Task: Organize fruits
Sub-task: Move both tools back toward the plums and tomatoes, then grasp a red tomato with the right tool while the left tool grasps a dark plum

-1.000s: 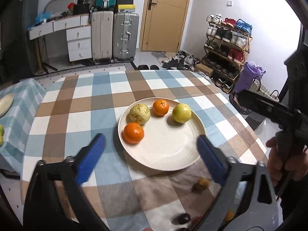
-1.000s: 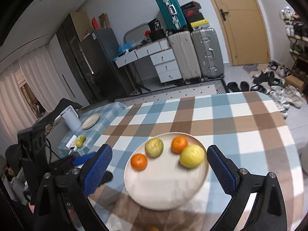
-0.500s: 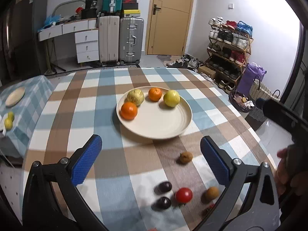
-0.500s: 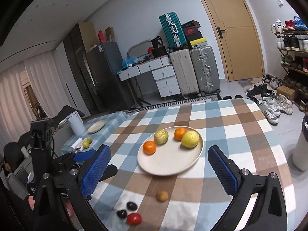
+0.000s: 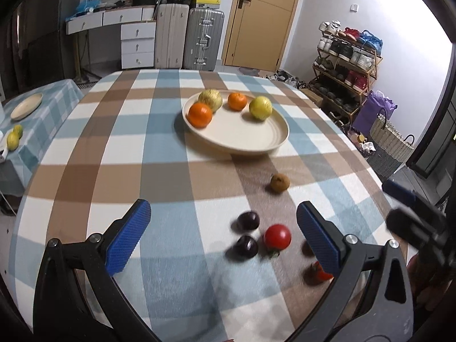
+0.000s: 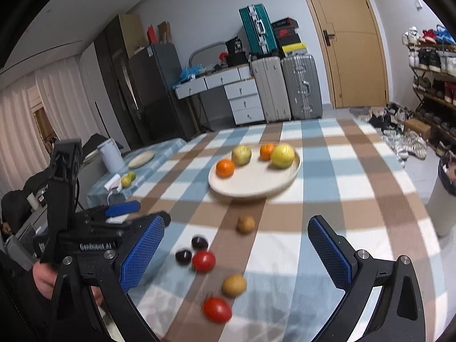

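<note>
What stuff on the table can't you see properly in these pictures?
- Left wrist view: a red fruit is half hidden behind the left hand-held gripper finger.
- Same view: a darker fruit peeks from behind that finger; kind unclear.
- Right wrist view: the nearest tomato is blurred.

Both grippers are black frames with silver screws; their fingers (image 5: pixel 128 239) carry blue textured pads. The left gripper (image 6: pixel 85 245) reads what looks like "GenRobot.AI". Bare skin shows on the hand (image 6: pixel 45 279).
</note>
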Tool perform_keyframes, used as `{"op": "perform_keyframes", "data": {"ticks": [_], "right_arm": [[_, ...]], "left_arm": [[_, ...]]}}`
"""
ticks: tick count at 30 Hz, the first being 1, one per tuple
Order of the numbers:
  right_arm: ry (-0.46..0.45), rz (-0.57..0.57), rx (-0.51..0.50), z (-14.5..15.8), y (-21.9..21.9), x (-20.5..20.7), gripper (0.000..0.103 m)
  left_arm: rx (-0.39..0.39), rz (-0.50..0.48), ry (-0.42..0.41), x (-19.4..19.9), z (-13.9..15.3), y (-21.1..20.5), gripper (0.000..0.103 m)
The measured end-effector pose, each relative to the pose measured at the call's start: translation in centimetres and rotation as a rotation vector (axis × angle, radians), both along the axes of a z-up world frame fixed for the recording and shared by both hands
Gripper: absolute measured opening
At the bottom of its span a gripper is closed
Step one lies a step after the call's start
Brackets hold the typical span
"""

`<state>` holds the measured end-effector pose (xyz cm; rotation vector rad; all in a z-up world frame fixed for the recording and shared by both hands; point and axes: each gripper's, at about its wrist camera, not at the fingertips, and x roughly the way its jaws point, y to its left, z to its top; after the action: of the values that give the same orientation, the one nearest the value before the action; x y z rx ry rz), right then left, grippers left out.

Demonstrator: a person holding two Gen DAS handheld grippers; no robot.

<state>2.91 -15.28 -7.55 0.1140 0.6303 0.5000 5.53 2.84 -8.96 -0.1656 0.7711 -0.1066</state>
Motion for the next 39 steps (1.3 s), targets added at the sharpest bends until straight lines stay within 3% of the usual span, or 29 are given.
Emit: {"op": "perform_keyframes", "data": {"ticks": [15, 18, 22, 27, 32, 39], "right_arm": [[0.140, 0.081, -0.068, -5.5, 2.1, -2.3, 0.102], [0.169, 0.092, -0.060, -6.2, 2.1, -2.1, 0.098], [0.213, 0.109, -0.052, -7.0, 2.3, -1.9, 0.080], [0.207, 0.122, -0.064, -7.0, 2.8, -2.1, 0.066], [0.211, 0.090, -0.106, -7.4, 2.8, -2.1, 0.032], [0.209, 0.077, -0.067, -7.3, 2.0, -2.2, 0.031]], "left_arm": [[-0.014, 0.021, 0.040, -1.4, -2.7, 1.0, 0.102], [-0.015, 0.021, 0.045, -1.3, -2.9, 1.1, 0.102], [-0.017, 0.021, 0.048, -1.2, -3.0, 1.1, 0.102], [-0.018, 0.017, 0.050, -1.2, -3.1, 1.1, 0.102], [-0.020, 0.010, 0.052, -1.1, -3.2, 1.0, 0.102], [-0.028, -0.028, 0.089, -0.6, -4.0, 0.7, 0.102]]}}
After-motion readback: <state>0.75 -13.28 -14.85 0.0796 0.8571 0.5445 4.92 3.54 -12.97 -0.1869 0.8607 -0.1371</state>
